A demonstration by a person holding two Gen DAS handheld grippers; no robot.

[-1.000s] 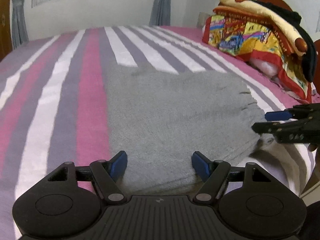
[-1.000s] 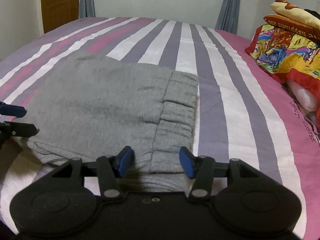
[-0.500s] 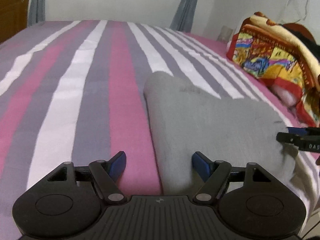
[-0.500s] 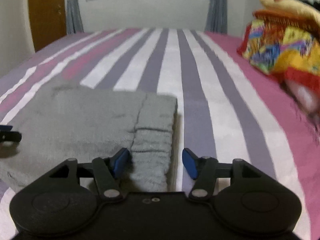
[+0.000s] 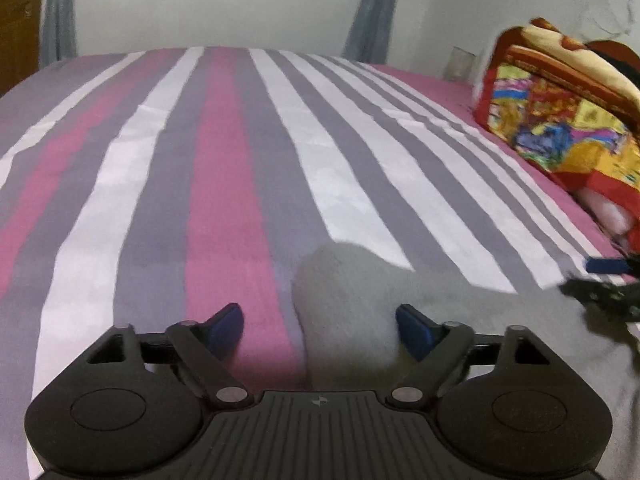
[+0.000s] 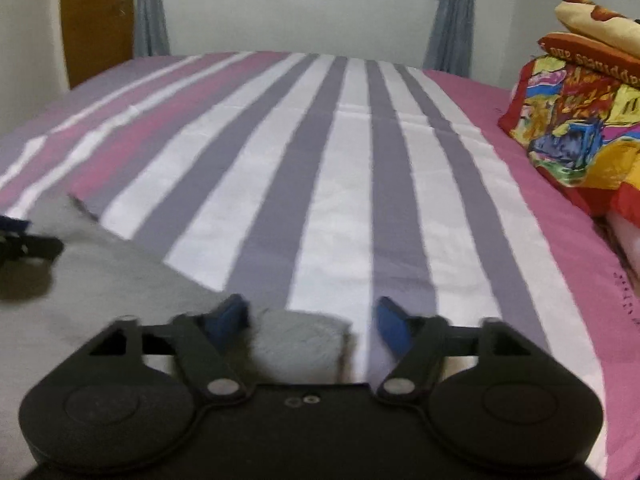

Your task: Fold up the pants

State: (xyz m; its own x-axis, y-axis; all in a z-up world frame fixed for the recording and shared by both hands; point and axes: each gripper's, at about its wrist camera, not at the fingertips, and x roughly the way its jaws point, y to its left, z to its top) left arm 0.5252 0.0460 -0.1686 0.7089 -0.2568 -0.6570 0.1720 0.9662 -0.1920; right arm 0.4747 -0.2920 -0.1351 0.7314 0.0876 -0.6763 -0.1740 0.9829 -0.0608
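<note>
The grey pants (image 5: 460, 312) lie folded on the striped bed sheet (image 5: 224, 200). My left gripper (image 5: 320, 326) is over their far left corner. Its jaws are opening; the corner sits between them, nearer the right pad, and is not pinched. In the right wrist view the pants (image 6: 120, 292) fill the lower left. My right gripper (image 6: 310, 318) hovers at their far right corner, jaws opening, with that corner between the pads and not gripped. Each gripper shows at the edge of the other's view: the right gripper (image 5: 600, 280) and the left gripper (image 6: 24, 240).
A pile of colourful folded blankets (image 5: 560, 128) rises along the bed's right side, also in the right wrist view as blankets (image 6: 580, 120). Beyond the bed are a white wall, a curtained window and a wooden door (image 6: 96, 20).
Both grippers have moved apart and forward, the left to the pants' left corner, the right to the right corner. Both pairs of jaws stand wider. The pants have not moved.
</note>
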